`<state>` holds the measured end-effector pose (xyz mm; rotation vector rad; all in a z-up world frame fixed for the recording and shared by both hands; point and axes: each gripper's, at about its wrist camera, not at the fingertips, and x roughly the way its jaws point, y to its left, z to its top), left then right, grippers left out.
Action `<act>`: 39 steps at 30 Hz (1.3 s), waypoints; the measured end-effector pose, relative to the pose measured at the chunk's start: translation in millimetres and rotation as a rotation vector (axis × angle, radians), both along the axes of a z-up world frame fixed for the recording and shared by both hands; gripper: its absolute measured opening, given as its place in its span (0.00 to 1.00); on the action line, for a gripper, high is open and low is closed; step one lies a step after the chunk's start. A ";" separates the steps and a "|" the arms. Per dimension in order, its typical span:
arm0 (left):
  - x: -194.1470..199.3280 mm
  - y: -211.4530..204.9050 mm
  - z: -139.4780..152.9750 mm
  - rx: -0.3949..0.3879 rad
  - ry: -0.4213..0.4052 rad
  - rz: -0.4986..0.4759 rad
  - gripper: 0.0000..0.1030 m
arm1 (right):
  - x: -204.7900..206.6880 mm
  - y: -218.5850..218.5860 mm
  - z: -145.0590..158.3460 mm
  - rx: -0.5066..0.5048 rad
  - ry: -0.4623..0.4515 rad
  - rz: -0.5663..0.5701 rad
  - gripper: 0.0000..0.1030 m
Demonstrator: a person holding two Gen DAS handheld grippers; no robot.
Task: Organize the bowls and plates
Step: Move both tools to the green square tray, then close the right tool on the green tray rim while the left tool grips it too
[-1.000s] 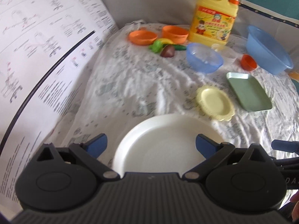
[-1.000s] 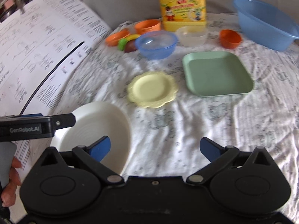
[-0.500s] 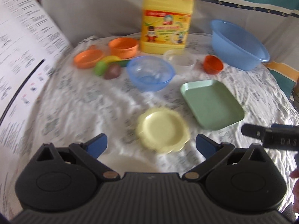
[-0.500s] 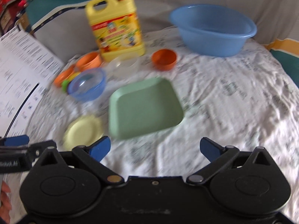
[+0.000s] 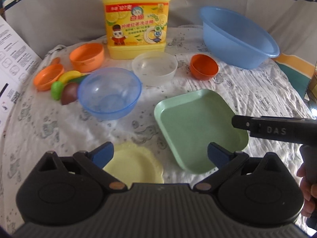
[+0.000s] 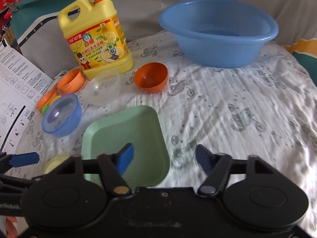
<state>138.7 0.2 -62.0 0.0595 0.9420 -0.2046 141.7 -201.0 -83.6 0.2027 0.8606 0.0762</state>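
Observation:
A green square plate lies mid-table, with a small yellow scalloped plate to its left. Behind them stand a clear blue bowl, a clear white bowl and a dark orange bowl. My left gripper is open and empty above the yellow plate. My right gripper is open and empty, its left finger over the near right corner of the green plate. The yellow plate shows at the lower left of the right wrist view.
A yellow detergent jug and a large blue basin stand at the back. Orange cups and toy fruit lie at the back left. A printed sheet covers the left edge.
Both grippers have moved forward and right, away from the white plate, which has left both views. The right gripper's fingers have narrowed and now reach the green plate's corner.

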 end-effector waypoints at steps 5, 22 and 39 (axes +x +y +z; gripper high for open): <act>16.7 -9.9 -13.6 0.002 0.029 -0.011 0.97 | 18.8 7.2 -14.0 0.009 0.031 0.031 0.30; 46.0 -54.0 -39.7 0.002 0.070 -0.111 0.61 | 8.4 -29.4 -20.2 0.068 0.038 -0.013 0.10; 44.9 -54.0 -36.3 -0.017 0.057 -0.102 0.41 | 3.4 3.0 -21.1 -0.054 -0.040 -0.052 0.20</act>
